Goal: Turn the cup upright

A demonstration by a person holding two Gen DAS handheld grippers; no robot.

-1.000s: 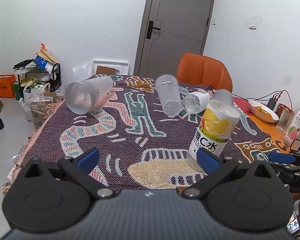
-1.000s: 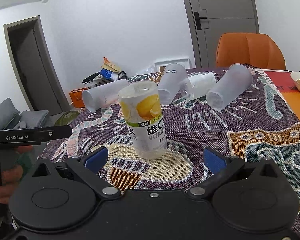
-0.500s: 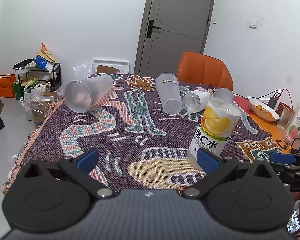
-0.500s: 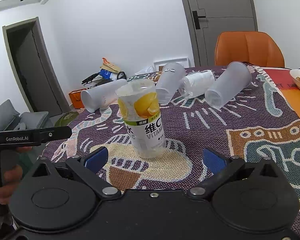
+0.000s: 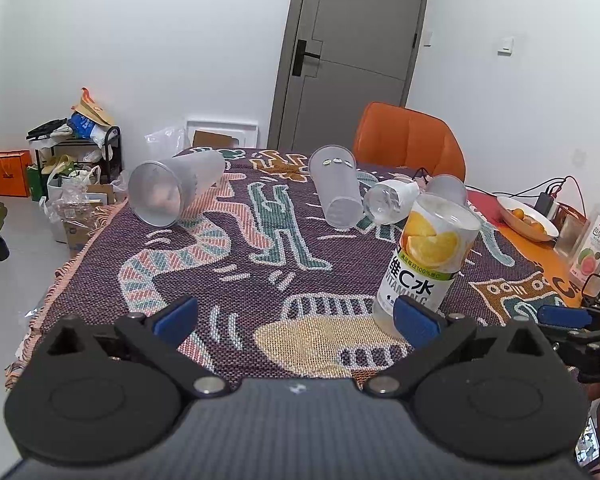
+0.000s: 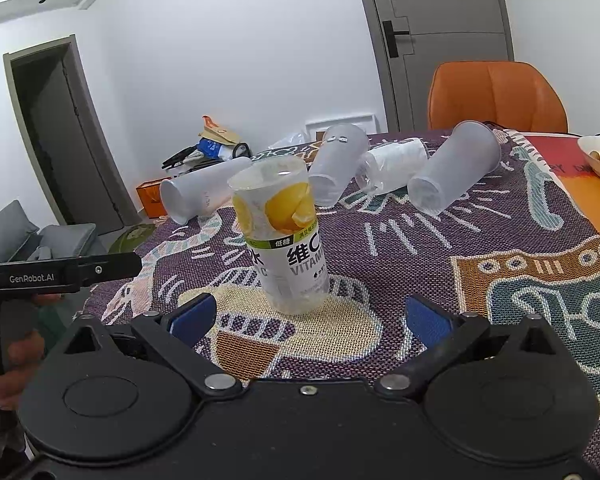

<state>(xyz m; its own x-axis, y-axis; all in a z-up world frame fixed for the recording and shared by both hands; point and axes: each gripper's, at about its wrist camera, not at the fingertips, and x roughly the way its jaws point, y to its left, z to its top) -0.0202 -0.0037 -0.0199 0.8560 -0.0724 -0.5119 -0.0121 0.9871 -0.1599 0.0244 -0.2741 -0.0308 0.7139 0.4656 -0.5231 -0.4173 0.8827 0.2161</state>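
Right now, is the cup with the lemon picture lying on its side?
No, the lemon cup stands upright on the blanket, while the frosted cups behind it lie on their sides.

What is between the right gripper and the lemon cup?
Nothing but bare patterned blanket. In the right wrist view, the right gripper is open, and the lemon cup stands upright just ahead of it.

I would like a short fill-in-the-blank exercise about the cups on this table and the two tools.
1. The lemon cup stands ____ on the blanket.
2. The number of frosted cups lying on their sides is ____.
3. Both the left tool and the right tool are ____ and hold nothing.
4. The chair behind the table is ____.

Missing words: upright; four; open; orange
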